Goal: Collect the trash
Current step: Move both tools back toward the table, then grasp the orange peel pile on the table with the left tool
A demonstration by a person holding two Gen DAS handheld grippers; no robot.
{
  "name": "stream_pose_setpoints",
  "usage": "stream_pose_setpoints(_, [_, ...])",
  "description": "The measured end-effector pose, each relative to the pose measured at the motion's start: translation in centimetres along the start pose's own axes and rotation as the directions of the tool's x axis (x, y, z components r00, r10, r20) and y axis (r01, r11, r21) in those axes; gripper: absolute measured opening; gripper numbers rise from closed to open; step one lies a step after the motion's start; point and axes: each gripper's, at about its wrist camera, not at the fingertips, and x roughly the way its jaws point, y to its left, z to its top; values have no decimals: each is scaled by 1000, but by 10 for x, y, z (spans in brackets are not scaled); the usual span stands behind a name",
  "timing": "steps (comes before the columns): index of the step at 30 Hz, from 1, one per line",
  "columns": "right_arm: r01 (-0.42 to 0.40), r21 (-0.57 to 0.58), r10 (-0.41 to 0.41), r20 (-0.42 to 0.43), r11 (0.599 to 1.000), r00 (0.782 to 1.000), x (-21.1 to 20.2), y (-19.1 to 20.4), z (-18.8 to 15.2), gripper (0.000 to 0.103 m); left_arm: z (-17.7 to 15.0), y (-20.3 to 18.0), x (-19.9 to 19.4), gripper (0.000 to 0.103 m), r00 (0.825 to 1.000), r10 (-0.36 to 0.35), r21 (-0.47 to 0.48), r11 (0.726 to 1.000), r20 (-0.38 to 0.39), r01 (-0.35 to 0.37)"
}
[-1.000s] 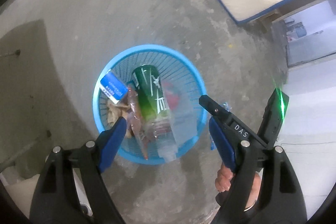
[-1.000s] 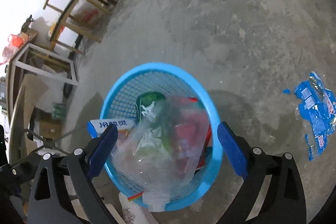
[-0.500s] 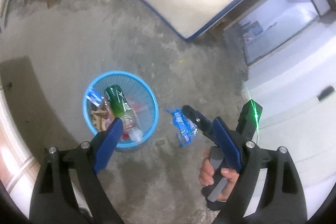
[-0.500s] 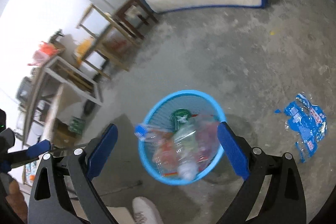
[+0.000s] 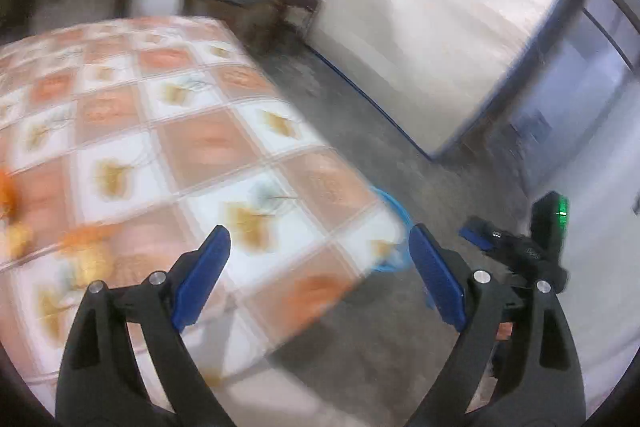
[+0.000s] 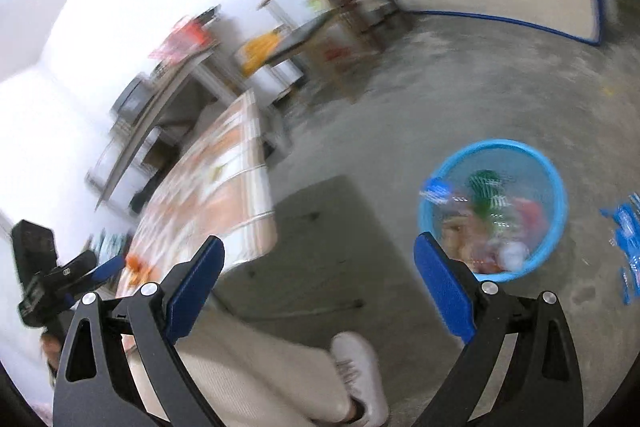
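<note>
Both our grippers are empty: left gripper (image 5: 316,263) has just been opening its fingers wide over the tabletop (image 5: 192,147), right gripper (image 6: 318,273) spread too. 1 blue wrapper (image 6: 626,247) lies on the floor beside the full basket (image 6: 558,187); thin and crinkly, we judge a pinch at a raised edge best.

We see our left gripper (image 5: 316,263) wide open, just opened more, empty, over a checked tablecloth (image 5: 192,147); blue basket (image 5: 394,223) peeks behind.
</note>
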Motion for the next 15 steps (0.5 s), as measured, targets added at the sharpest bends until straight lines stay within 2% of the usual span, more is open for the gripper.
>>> stream_pose_setpoints(2, [-44,-66,41,-40,997,998,14,32,2,93,-8,29,-30,87,997,53,-22,998,63,-51])
stream_pose_setpoints(4, [-92,-146,79,-94,985,993,33,71,0,93,-18,63,-64,87,984,122,-42,992,132,-117])
stream_pose_setpoints(6, [-140,-197,112,-146,970,983,51,104,-3,93,-26,91,-85,87,969,184,-71,982,166,-175])
stream_pose_setpoints(8, [-197,-236,146,-215,952,966,75,137,-7,93,-32,124,-104,87,956,240,-122,968,171,-221])
stream_pose_setpoints(10, [-239,-267,164,-274,934,948,97,167,-13,93,-31,148,-114,87,951,261,-159,959,165,-235])
stream_pose_setpoints(15, [-318,-335,187,-369,887,910,135,236,-36,93,-18,195,-109,88,968,234,-167,962,91,-217])
